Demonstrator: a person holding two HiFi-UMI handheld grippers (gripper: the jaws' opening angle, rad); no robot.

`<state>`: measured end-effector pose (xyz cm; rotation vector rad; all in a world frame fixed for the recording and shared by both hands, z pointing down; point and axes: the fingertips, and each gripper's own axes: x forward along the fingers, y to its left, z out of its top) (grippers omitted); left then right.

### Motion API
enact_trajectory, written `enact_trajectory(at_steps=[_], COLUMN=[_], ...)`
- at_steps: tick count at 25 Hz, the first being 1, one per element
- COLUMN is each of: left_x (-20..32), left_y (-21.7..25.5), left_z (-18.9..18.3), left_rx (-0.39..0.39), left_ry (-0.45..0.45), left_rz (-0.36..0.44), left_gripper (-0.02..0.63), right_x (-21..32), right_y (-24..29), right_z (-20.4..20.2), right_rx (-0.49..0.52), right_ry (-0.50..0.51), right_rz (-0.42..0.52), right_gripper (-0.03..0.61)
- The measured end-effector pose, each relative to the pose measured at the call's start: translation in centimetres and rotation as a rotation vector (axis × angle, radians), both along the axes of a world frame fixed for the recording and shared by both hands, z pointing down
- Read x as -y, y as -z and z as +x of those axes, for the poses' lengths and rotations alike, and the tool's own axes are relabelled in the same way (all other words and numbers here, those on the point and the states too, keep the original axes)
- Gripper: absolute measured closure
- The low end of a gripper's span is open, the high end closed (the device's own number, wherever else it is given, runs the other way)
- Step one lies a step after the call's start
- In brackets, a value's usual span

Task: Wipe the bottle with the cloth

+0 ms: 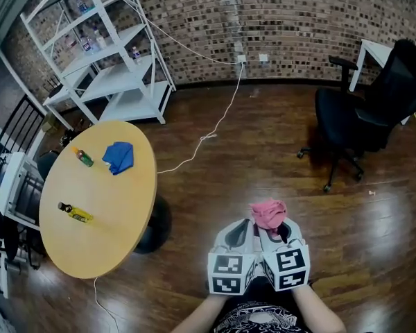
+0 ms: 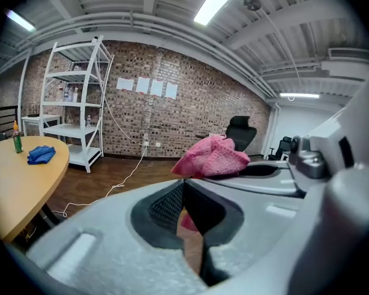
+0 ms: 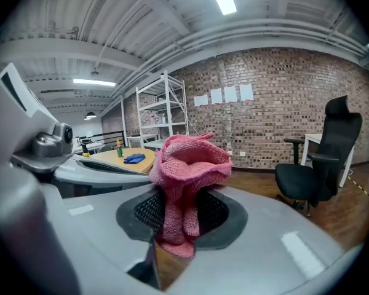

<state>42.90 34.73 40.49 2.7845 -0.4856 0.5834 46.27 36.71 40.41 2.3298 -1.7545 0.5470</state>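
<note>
My right gripper (image 1: 272, 229) is shut on a pink cloth (image 1: 268, 214) that bunches up out of its jaws (image 3: 187, 165). Beside it, my left gripper (image 1: 243, 229) is shut with nothing between its fingers, and the pink cloth (image 2: 212, 157) shows just past it. Both are held low over the floor, well right of the round wooden table (image 1: 118, 214). On that table a small green bottle (image 1: 83, 157) stands upright at the far side. A yellow bottle (image 1: 75, 213) lies on its side nearer the left edge. A blue cloth (image 1: 118, 157) lies crumpled beside the green bottle.
A white metal shelf unit (image 1: 107, 54) stands behind the table against the brick wall. A white cable (image 1: 208, 134) trails across the wood floor from a wall socket. A black office chair (image 1: 364, 116) stands at the right, next to a white desk (image 1: 374, 50).
</note>
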Motion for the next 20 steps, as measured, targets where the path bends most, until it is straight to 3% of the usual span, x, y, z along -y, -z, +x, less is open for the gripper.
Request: enact_trajectory(at_steps=[5, 9, 20], left_x=[3.9, 6.3, 10.3], left_y=[-0.1, -0.6, -1.6], left_z=[0.0, -2.5, -17.2], left_rx=[0.0, 0.01, 0.027], left_ry=[0.117, 0.253, 0.72], left_rz=[0.021, 0.021, 0.015], left_gripper=[0.611, 0.611, 0.611], right_x=[4.3, 7.5, 13.1], right_y=[0.0, -0.1, -1.0], right_z=[0.2, -2.2, -16.8], right_rx=[-0.003, 0.002, 0.015], right_ry=[0.119, 0.261, 0.716], right_rz=[0.013, 0.02, 0.016], right_gripper=[0.479, 0.479, 0.477])
